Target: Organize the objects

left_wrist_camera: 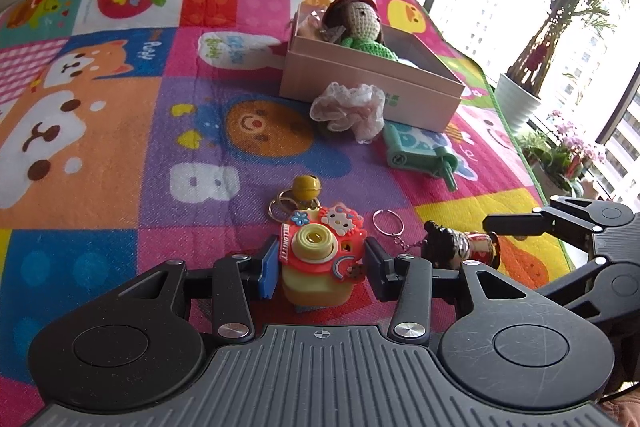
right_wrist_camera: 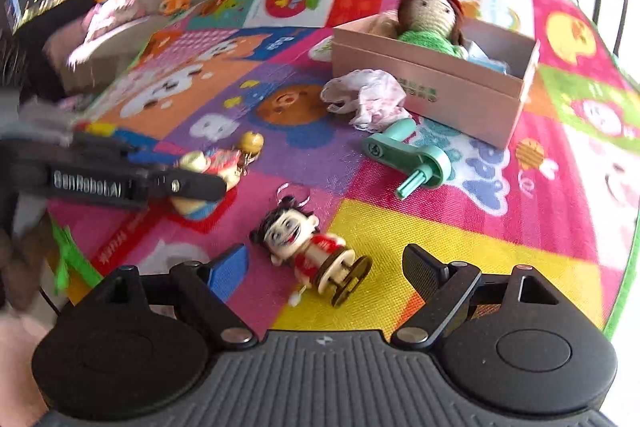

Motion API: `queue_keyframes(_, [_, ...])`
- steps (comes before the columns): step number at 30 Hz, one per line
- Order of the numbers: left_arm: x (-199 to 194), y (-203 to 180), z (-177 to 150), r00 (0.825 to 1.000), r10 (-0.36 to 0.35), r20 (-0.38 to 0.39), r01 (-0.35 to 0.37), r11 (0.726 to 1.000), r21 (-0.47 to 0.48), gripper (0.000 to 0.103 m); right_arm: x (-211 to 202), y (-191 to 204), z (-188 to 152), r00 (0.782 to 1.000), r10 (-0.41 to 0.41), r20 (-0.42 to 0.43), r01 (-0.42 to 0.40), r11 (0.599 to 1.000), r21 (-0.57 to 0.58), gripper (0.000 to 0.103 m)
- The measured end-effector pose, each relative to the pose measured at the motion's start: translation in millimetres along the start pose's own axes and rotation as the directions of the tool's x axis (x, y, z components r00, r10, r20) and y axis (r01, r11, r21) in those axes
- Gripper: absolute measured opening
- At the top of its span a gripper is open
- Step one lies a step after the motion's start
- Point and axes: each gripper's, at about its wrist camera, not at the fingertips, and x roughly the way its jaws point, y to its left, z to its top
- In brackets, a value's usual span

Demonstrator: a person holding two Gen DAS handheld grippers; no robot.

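Bright patchwork play mat (left_wrist_camera: 120, 131) beside tall windows, potted plants (left_wrist_camera: 560, 27) beyond. Near the middle, an open pink box (left_wrist_camera: 372, 83) already holding a knitted doll (left_wrist_camera: 356, 23); a lace scrunchie (left_wrist_camera: 348, 109) and green handle (left_wrist_camera: 420, 155) just in front.

Left gripper (left_wrist_camera: 320, 263) partly closed around a toy camera keychain (left_wrist_camera: 320, 247), pads touching or nearly so; hard to tell. Right gripper (right_wrist_camera: 324, 271) wide apart, straddling a figurine keychain (right_wrist_camera: 308, 251) lying on the mat, not gripped.

Risks, probably: ring and bell snagging or swinging on lifting; figurine rolling from closing pads; grippers colliding, being close together. Clear mat left of box; scrunchie crowds the near wall.
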Motion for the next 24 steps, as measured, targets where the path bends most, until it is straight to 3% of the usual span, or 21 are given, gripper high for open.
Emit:
queue_keyframes(4, [0,1,0,1.0,-0.003,0.003,0.003,1.0,-0.009,0.048,-5,-3,-6,0.993,-0.119,0.011,0.119,0.987,-0.11,0.085])
queue_keyframes(9, [0,-1,-1,1.0,-0.011,0.001,0.011,1.0,-0.002,0.048,-9,-24,-6,0.972,-0.233,0.031,0.235,0.968,-0.092,0.085])
queue_keyframes(13, [1,-1,-1,1.0,-0.01,-0.001,0.01,1.0,-0.004,0.048,-21,-32,-4,0.994,-0.1,0.053,0.102,0.995,-0.024,0.085])
queue_keyframes(16, [1,-1,-1,1.0,-0.011,-0.001,0.011,1.0,-0.003,0.048,-22,-23,0,0.998,-0.005,0.07,0.007,1.0,-0.026,0.085])
queue_keyframes(20, [1,-1,-1,1.0,-0.008,-0.004,0.008,1.0,-0.001,0.048,-3,-15,6,0.999,0.014,0.041,-0.013,1.0,-0.002,0.084])
queue_keyframes(21, [1,-1,-1,1.0,-0.006,-0.005,0.006,1.0,0.001,0.048,2,-15,7,0.999,0.009,0.031,-0.01,1.0,0.004,0.081])
queue_keyframes(22, [1,-2,-1,1.0,-0.004,-0.006,0.004,1.0,0.003,0.048,5,-13,7,1.0,0.001,0.024,-0.002,1.0,0.008,0.065])
queue_keyframes(24, [1,-3,-1,1.0,0.002,-0.007,-0.002,1.0,0.006,0.048,2,-12,8,0.999,-0.004,0.038,0.003,1.0,0.008,0.064])
